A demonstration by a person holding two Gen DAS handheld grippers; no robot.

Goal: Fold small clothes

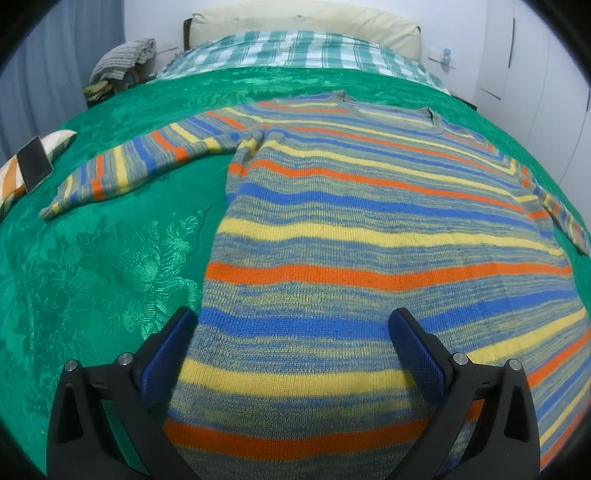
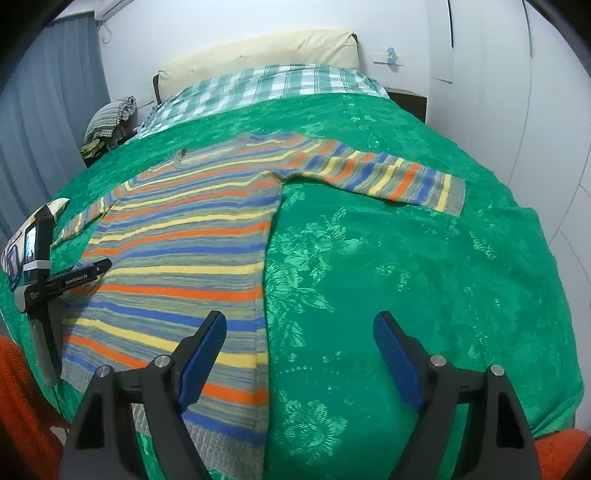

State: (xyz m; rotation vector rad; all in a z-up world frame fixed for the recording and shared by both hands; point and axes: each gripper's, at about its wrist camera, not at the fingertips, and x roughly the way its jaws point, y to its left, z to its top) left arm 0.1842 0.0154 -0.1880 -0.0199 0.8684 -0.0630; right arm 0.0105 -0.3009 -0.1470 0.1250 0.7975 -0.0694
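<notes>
A knitted sweater with orange, blue, yellow and grey stripes lies spread flat, front up, on a green floral bedspread. One sleeve stretches out to the left, and the other sleeve to the right. My left gripper hovers open over the sweater's lower left part, one finger just off its side edge. My right gripper is open above the sweater's lower right edge, which runs between the fingers. Neither gripper holds any cloth. The left gripper's black housing shows at the far left in the right wrist view.
A striped cushion with a black flat object on it lies at the bed's left edge. A green-and-white checked blanket and cream headboard are at the far end. A clothes pile sits beside the bed. Orange fabric lies near me.
</notes>
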